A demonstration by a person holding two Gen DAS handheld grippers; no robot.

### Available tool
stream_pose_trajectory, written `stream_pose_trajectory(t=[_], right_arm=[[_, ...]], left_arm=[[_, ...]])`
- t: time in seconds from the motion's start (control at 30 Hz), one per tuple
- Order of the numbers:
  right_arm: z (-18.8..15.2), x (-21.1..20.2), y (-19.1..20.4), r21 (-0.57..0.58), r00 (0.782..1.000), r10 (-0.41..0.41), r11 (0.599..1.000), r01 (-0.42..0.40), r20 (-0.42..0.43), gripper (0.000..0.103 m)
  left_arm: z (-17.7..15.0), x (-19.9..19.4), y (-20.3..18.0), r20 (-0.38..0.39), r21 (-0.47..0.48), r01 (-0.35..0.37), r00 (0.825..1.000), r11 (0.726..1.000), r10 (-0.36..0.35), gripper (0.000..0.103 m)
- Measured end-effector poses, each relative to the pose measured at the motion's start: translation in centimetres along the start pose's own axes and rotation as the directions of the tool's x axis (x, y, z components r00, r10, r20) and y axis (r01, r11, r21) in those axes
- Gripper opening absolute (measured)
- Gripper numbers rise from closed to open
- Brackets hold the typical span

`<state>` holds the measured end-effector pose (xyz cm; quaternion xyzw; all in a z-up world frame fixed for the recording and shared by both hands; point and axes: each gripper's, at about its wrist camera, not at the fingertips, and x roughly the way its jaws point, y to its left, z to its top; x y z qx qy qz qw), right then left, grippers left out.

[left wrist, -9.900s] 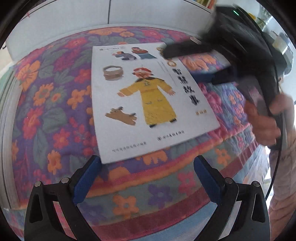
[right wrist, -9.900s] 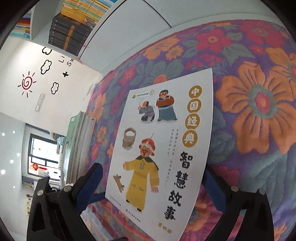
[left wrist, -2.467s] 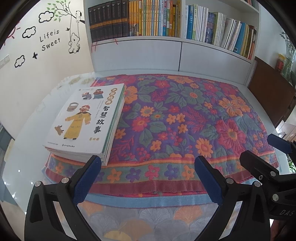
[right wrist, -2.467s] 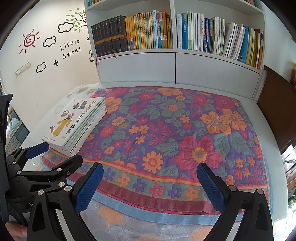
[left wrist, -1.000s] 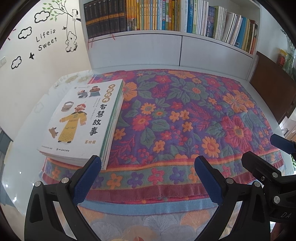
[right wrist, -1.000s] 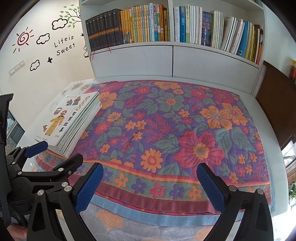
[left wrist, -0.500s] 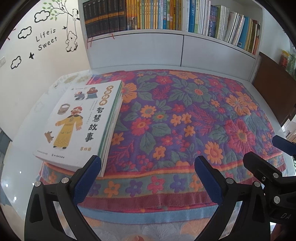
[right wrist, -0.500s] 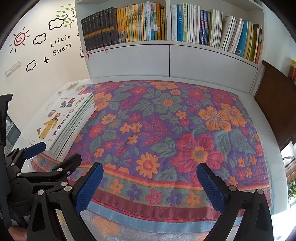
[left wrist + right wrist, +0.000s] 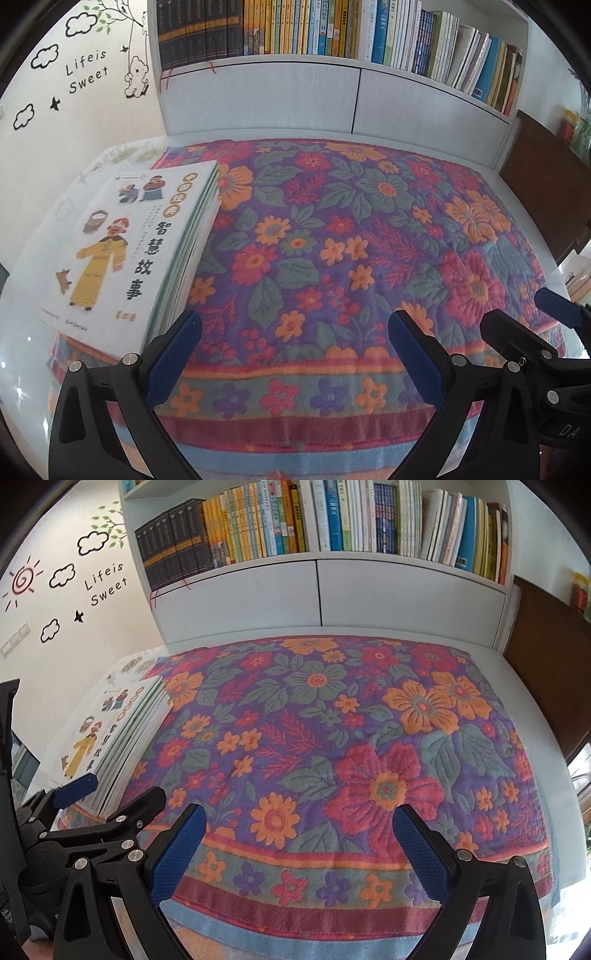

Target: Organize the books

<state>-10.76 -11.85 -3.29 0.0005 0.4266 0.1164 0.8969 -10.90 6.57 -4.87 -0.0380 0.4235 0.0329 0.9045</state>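
Books stacked at the bed's left edge; I hold both grippers jaws apart, empty; looks done.

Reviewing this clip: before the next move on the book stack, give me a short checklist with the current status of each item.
1. Left gripper open and empty: ok, blue pads wide apart.
2. Right gripper open and empty: ok.
3. Stack of thin white picture books lying flat at the left end of the floral quilted cloth: ok.
4. Stack edges aligned: ok on the visible right side; far side cannot tell.
5. No loose books left on the cloth: ok in both views.
6. Free slot on the white wall bookshelf: cannot tell, the visible row looks full.
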Motion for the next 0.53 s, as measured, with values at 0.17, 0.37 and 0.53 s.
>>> stream_pose_trajectory(t=[0.17,0.37,0.53], right_arm=[[0.4,0.8,-0.1,0.002,1.0,0.019,1.0,-0.019,0.001,0.101],[0.6,1.7,-0.2,0.006,0.999,0.037,0.999,-0.036,-0.005,0.101],[0.5,2.6,-0.7,0.017,1.0,0.019,1.0,-0.019,-0.015,0.101]], left_arm=[[0.3,0.3,0.2,0.007,-0.007,-0.018,1.0,1.0,0.018,0.101],[0.5,0.5,-0.1,0.031,0.021,-0.074,0.997,0.997,0.074,0.101],[0.6,1.4,-0.7,0.05,0.047,-0.094,0.995,0.994,0.092,0.101]])
